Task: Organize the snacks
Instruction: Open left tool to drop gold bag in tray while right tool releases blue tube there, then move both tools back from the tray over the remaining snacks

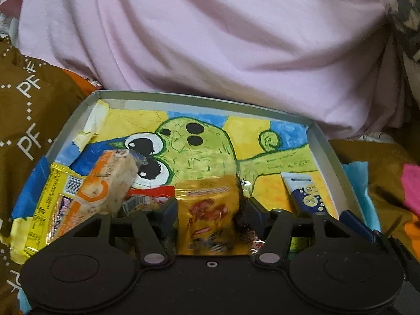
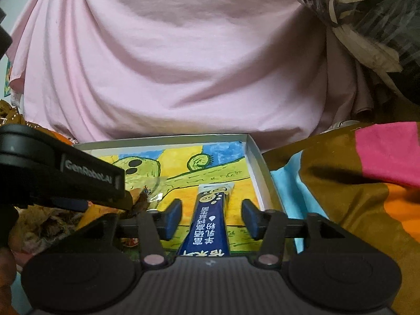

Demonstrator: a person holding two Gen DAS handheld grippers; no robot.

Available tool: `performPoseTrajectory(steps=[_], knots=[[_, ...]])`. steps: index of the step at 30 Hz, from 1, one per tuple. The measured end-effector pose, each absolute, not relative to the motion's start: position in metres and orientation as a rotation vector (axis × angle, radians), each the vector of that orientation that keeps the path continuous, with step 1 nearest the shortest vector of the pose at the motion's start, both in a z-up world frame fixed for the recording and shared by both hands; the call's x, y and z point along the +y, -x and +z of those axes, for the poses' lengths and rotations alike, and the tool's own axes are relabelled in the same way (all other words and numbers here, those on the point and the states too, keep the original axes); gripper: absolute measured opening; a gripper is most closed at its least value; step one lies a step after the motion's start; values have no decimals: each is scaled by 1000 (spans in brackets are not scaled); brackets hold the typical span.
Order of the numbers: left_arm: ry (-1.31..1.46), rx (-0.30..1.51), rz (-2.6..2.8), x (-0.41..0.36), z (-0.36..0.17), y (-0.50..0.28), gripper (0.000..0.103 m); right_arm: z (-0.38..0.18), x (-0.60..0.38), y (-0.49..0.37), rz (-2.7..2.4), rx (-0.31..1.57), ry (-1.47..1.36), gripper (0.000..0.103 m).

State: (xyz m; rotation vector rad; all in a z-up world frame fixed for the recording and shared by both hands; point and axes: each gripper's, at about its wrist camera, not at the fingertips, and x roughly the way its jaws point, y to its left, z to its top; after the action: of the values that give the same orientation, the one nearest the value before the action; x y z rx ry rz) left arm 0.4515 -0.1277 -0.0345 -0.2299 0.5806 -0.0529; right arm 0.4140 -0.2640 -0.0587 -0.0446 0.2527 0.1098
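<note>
In the shallow grey cardboard tray [image 1: 325,141], lined with a bright crayon drawing of a green big-eyed creature, resting on patterned brown bedding before a person in a pink shirt [image 1: 210,39].

- Left tongs [image 1: 210,210]: jaws apart, a crinkled gold foil snack packet [image 1: 207,210] between the blue pads. Pads appear clear of the foil on both sides; I read it as let go, lying at the tray's near edge, middle.
- Right tongs [image 2: 211,218]: jaws apart, a slim blue-and-white sachet stick with printed characters [image 2: 210,218] lying lengthwise between them on the tray floor, by the right wall. Gaps show on both sides, so not gripped.
- Near left corner of the tray: a flat yellow wrapper with barcode [image 1: 50,204], and leaning over it an orange-and-clear wrapped cake bar [image 1: 110,181].
- In the right wrist view the left tool's black body [image 2: 63,173] crosses the tray's left half, hiding what is under it.

Step in hand, as I judge it: setting down, both items just placed in the tray. The next move calls for backing each pair of tongs straight out along its item without snagging foil or nudging the sachet, then seeking any snack outside the tray; none is visible here.
</note>
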Motion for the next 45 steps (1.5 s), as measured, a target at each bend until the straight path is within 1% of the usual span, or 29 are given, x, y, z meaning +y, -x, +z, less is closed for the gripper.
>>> performPoseTrajectory(steps=[1, 3, 5, 9, 12, 16, 25, 29, 37, 45], knots=[[232, 576, -52, -127, -32, -449, 65, -57, -264, -411, 106, 246, 45, 68], [234, 557, -53, -126, -26, -443, 74, -51, -265, -406, 100, 231, 41, 77], [236, 538, -56, -126, -20, -435, 79, -44, -265, -399, 91, 214, 39, 83], [238, 489, -49, -123, -3, -417, 97, -29, -265, -383, 69, 171, 49, 95], [233, 449, -54, -121, 12, -401, 102, -17, -265, -368, 49, 137, 52, 99], [221, 430, -61, -117, 31, -378, 102, 0, -267, -344, 41, 108, 34, 103], [202, 392, -63, -101, 60, -312, 102, 27, -254, -285, 62, 40, 85, 103], [166, 338, -21, -91, 66, -278, 102, 32, -248, -261, 47, 29, 91, 103], [154, 320, 19, -59, 66, -230, 102, 37, -240, -220, 69, 20, 90, 103], [166, 313, 41, -23, 47, -198, 102, 26, -230, -183, 94, 31, 107, 103]])
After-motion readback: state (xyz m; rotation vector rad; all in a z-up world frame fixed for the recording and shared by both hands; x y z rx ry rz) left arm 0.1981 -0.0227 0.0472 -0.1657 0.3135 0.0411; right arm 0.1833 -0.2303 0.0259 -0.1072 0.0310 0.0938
